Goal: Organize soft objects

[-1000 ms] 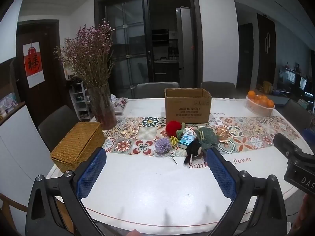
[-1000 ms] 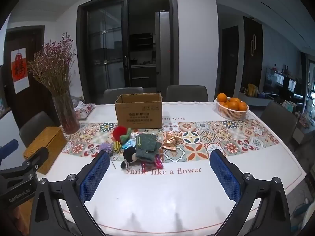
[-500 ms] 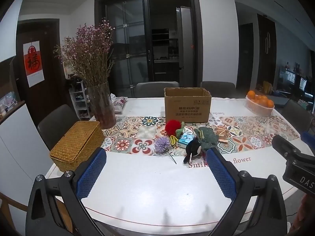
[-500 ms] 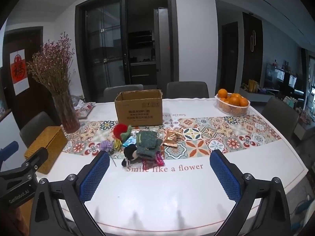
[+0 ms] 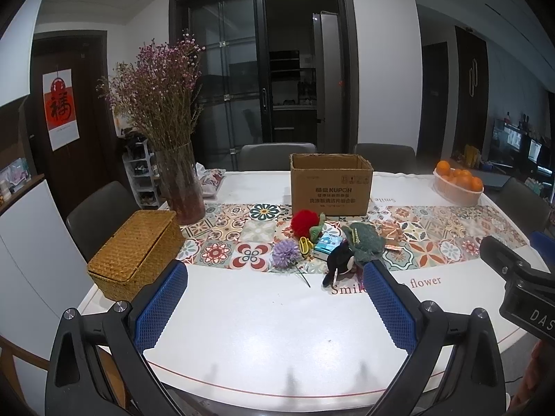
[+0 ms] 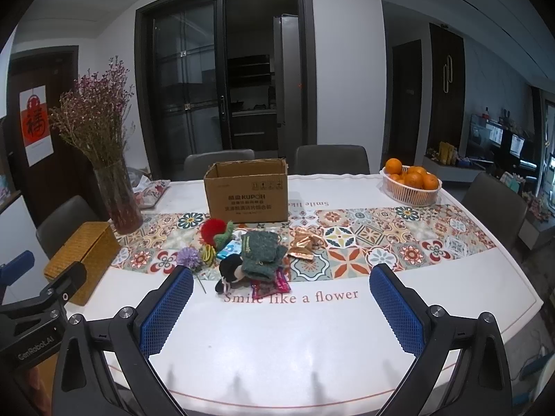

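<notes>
A heap of small things lies mid-table in front of an open cardboard box [image 5: 331, 183] [image 6: 248, 190]: a red pompom [image 5: 304, 222] [image 6: 212, 229], a purple flower [image 5: 285, 253] [image 6: 188, 256], a black and white plush [image 5: 338, 266] [image 6: 230, 270], green knitted cloth [image 5: 366, 241] [image 6: 261, 253], a blue packet [image 5: 326, 242] and a gold foil wrapper [image 6: 303, 244]. My left gripper [image 5: 274, 282] is open and empty above the near table edge. My right gripper [image 6: 281, 286] is open and empty, likewise short of the heap.
A woven lidded basket [image 5: 137, 254] [image 6: 81, 261] sits at the table's left edge. A glass vase of dried flowers [image 5: 182, 187] [image 6: 118, 197] stands behind it. A basket of oranges [image 5: 458, 185] [image 6: 411, 183] is at the far right. Chairs surround the table.
Both grippers have shifted slightly; the scene in the right wrist view has moved a little closer. Nothing on the table has moved.
</notes>
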`<state>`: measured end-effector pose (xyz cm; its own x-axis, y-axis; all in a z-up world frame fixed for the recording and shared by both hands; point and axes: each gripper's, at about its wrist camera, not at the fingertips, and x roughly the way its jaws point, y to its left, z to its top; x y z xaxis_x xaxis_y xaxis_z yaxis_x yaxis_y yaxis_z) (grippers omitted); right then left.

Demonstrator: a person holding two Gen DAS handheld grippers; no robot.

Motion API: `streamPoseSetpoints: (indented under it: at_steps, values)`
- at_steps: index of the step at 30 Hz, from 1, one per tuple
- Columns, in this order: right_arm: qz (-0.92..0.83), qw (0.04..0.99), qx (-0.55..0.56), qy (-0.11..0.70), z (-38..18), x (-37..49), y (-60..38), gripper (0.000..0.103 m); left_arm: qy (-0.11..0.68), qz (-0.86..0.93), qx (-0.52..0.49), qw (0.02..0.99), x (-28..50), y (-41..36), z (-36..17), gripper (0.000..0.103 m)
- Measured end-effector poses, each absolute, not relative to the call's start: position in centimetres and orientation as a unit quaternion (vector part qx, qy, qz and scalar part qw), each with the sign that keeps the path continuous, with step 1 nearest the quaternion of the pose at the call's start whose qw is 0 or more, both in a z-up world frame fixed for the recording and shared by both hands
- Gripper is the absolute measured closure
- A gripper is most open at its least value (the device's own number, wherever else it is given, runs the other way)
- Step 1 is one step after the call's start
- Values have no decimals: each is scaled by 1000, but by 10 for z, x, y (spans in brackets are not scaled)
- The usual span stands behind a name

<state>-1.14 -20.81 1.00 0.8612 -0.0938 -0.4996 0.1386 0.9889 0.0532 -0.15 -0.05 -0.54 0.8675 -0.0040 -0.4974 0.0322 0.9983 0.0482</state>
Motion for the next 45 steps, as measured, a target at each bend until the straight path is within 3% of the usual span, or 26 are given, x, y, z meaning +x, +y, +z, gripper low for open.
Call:
streamPoseSetpoints:
  at_steps: [45]
  values:
    - [-68,962,51,258,10,-5,-219,0,263,-25,34,964,10,-15,-2,0]
